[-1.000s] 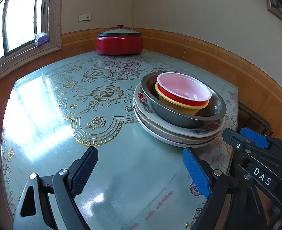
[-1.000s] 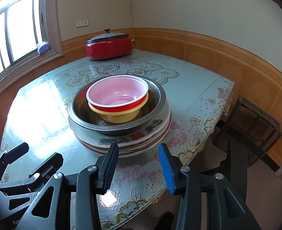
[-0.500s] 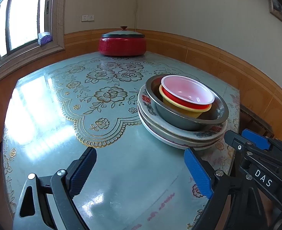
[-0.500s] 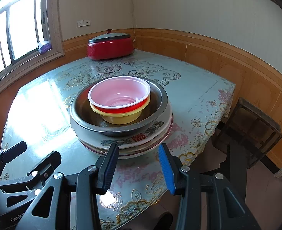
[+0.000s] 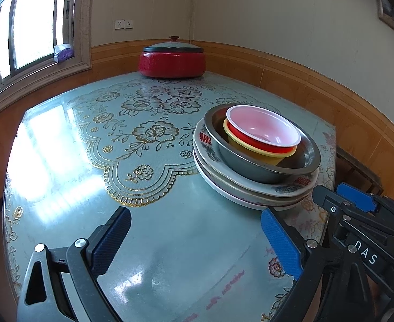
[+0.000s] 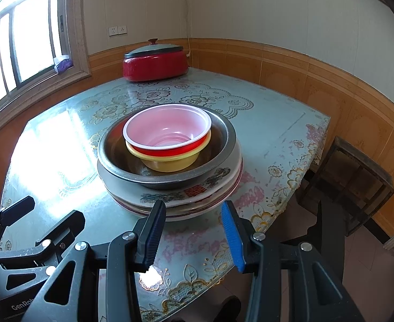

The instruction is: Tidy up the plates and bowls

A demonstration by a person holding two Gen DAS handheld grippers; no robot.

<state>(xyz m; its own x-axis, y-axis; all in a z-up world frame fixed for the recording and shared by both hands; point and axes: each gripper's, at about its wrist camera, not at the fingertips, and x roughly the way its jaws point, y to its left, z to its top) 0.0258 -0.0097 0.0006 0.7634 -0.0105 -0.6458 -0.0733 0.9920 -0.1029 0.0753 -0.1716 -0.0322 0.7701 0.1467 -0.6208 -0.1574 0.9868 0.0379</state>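
Stack: one neat tower, all nested, sitting toward the right edge of the worktop (image 5: pixel 62 139), nearer the front than the back.
Plates (image 6: pixel 197 201): at the bottom, several shallow white ones with red characters and dark floral patches on the rims; the lowest shows a pinkish-red edge line. Exact count hard to tell.
Metal bowl (image 6: pixel 223 134): wide, grey, shiny steel, resting on the top plate, its rim broad and flat.
Yellow bowl (image 6: pixel 170 162): sits inside the metal bowl, only its rim and lower wall showing.
Red bowl (image 6: pixel 167 131): nested in the yellow one, red outside, pale pink-white inside, white rim, tilted a little, ribbed rings at the bottom.
Left tool (image 5: pixel 194 241): blue-padded fingers spread wide, nothing between them, hanging over bare worktop near the front edge, the stack just ahead to its right.
Right tool (image 6: pixel 194 236): fingers apart by a moderate gap, empty, over the front edge of the worktop with the plate rims just ahead of the tips; not touching them.
Worktop: glossy blue-green cover with gold rose and scallop pattern, window glare on the left side.
Red pot (image 5: pixel 172 60): lidded, with a knob, at the far edge by the wall.
Wooden stool (image 6: pixel 355 177): on the floor, beyond the right edge.
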